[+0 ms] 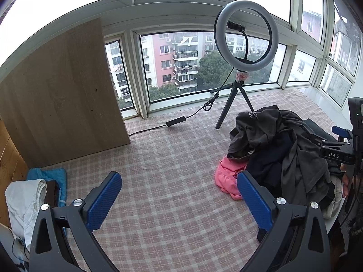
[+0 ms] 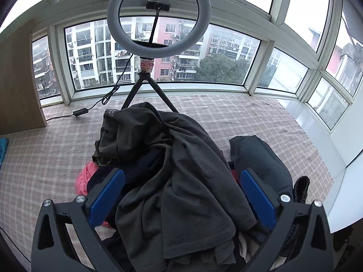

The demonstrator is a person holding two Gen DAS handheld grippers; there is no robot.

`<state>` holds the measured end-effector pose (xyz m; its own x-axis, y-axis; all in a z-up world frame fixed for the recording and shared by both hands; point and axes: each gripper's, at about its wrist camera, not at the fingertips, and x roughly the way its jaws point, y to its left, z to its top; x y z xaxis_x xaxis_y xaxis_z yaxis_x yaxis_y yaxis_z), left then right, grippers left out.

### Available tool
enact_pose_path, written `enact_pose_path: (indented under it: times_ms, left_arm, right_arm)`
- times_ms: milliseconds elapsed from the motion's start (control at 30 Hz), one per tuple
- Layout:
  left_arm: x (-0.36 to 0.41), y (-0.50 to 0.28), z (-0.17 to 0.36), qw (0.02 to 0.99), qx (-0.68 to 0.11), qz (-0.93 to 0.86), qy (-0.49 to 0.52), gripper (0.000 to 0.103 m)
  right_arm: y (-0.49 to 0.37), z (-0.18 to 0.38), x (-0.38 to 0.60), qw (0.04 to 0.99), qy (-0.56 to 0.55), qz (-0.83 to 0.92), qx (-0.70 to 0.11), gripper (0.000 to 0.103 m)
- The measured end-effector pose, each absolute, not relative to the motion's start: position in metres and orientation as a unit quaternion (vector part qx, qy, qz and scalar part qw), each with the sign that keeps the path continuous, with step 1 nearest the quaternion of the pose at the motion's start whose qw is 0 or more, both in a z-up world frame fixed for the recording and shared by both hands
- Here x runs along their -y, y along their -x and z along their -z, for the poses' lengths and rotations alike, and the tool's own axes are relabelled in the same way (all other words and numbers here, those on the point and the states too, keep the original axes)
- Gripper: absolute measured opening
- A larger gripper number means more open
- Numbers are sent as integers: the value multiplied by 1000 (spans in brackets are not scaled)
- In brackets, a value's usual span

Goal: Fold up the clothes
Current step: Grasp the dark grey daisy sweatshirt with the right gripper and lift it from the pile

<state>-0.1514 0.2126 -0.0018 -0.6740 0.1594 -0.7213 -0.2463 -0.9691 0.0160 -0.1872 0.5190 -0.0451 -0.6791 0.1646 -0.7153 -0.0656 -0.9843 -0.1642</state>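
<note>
A heap of unfolded clothes [image 1: 279,149] lies on the checked cloth at the right: a dark grey garment [image 2: 181,172] on top, a navy one and a pink one [image 1: 226,179] beneath. My left gripper [image 1: 179,195] is open and empty over bare checked cloth, left of the heap. My right gripper [image 2: 181,195] is open, its fingers on either side of the grey garment's top fold, with nothing gripped. The right gripper's body also shows in the left wrist view [image 1: 340,149] at the far right edge.
A ring light on a small tripod [image 1: 245,52] stands behind the heap, its cable [image 1: 177,120] running left. A wooden panel [image 1: 61,95] stands at the left. White, brown and blue clothes [image 1: 34,195] lie at the near left. Windows surround the platform.
</note>
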Motion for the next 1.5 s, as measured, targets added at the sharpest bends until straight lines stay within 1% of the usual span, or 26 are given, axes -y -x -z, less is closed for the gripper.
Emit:
enact_pose_path:
  times_ms: [200, 400, 600, 800, 967, 1000, 1033, 1067, 1133, 1200, 1233, 1300, 1400, 1500]
  left_arm:
    - [-225, 164, 5, 107, -79, -910, 392, 102]
    - [-220, 176, 17, 97, -62, -903, 414, 102]
    - [-213, 175, 29, 91, -51, -898, 428, 102]
    - [-205, 173, 32, 91, -42, -893, 438, 102]
    - [-194, 175, 39, 74, -27, -890, 449, 102]
    - [-193, 175, 40, 76, -25, -889, 452, 102]
    - [-191, 175, 40, 78, -22, -888, 454, 102]
    - [-190, 175, 41, 80, -19, -886, 456, 102]
    - [-191, 174, 41, 84, -23, -886, 456, 102]
    - [-191, 172, 40, 86, -30, -886, 455, 102]
    - [-192, 171, 39, 88, -33, -886, 453, 102]
    - [-192, 169, 38, 91, -37, -887, 451, 102]
    - [-186, 169, 37, 96, -30, -887, 451, 102]
    - [-178, 167, 32, 98, -18, -890, 445, 102]
  right_arm:
    - [217, 66, -528, 50, 418, -904, 70, 103]
    - [226, 79, -536, 37, 434, -897, 78, 103]
    - [226, 81, -555, 27, 444, -895, 39, 103]
    - [222, 87, -571, 12, 453, -891, 32, 103]
    - [220, 89, -582, -28, 440, -897, 24, 102]
    - [219, 89, -583, -48, 436, -898, 18, 92]
    - [221, 90, -583, -67, 441, -895, 15, 78]
    - [224, 93, -581, -74, 452, -889, 17, 71]
    - [230, 99, -583, -84, 468, -880, 8, 30]
    - [234, 101, -588, -92, 476, -874, -13, 19]
    - [235, 95, -593, -97, 470, -877, -33, 15]
    - [234, 80, -603, -107, 453, -882, -73, 12]
    - [237, 40, -614, -110, 409, -900, -101, 11]
    - [244, -8, -611, -120, 370, -914, -110, 11]
